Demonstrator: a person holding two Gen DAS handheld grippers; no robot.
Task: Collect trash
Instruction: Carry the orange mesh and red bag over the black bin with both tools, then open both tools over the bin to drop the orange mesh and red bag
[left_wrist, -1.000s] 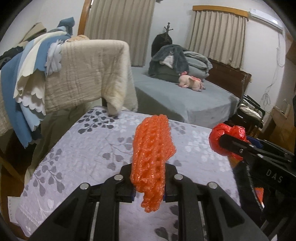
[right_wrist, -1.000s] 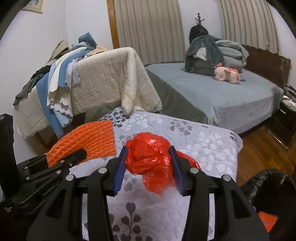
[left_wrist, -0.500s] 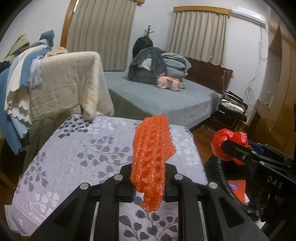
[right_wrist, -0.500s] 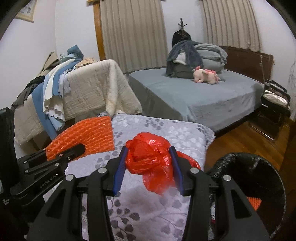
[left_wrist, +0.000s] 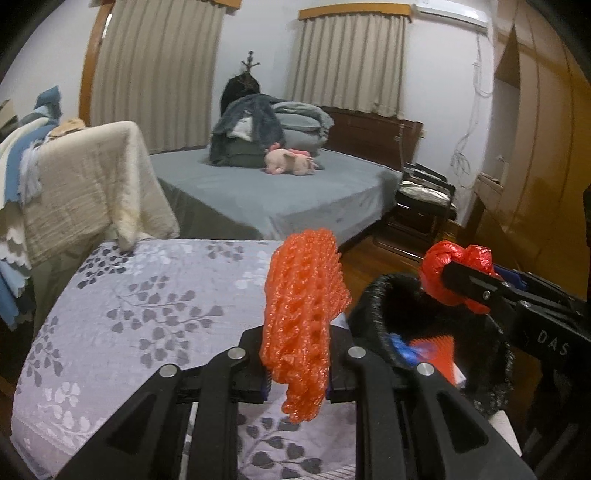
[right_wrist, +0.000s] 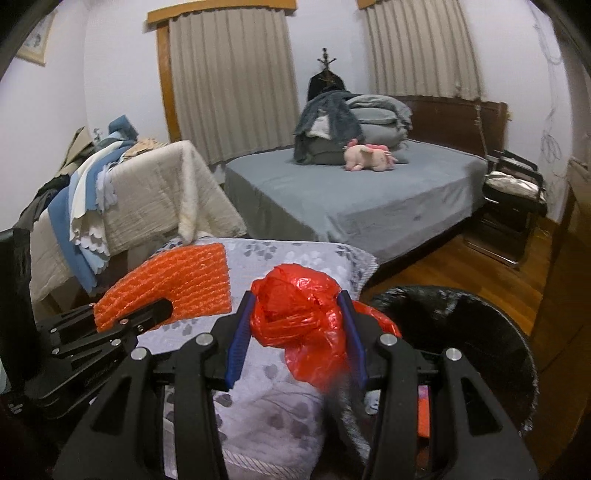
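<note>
My left gripper (left_wrist: 297, 384) is shut on an orange foam net (left_wrist: 303, 314), held above the right edge of the floral-covered table (left_wrist: 147, 314); the net also shows in the right wrist view (right_wrist: 173, 284). My right gripper (right_wrist: 295, 339) is shut on a crumpled red plastic bag (right_wrist: 299, 317), seen too in the left wrist view (left_wrist: 454, 273). A black-lined trash bin (left_wrist: 373, 306) stands just right of the table, with blue and orange scraps inside. The red bag hangs near the bin's rim (right_wrist: 517, 332).
A grey bed (right_wrist: 351, 195) with folded bedding and a pink plush toy (right_wrist: 369, 155) lies behind. A rack draped with cream and blue blankets (left_wrist: 74, 184) stands left. A black chair (right_wrist: 513, 199) and wood floor (right_wrist: 436, 262) are at right.
Both grippers have moved right with their loads held. The table has slid left in view and the black bin has come into fuller view under the right gripper.
</note>
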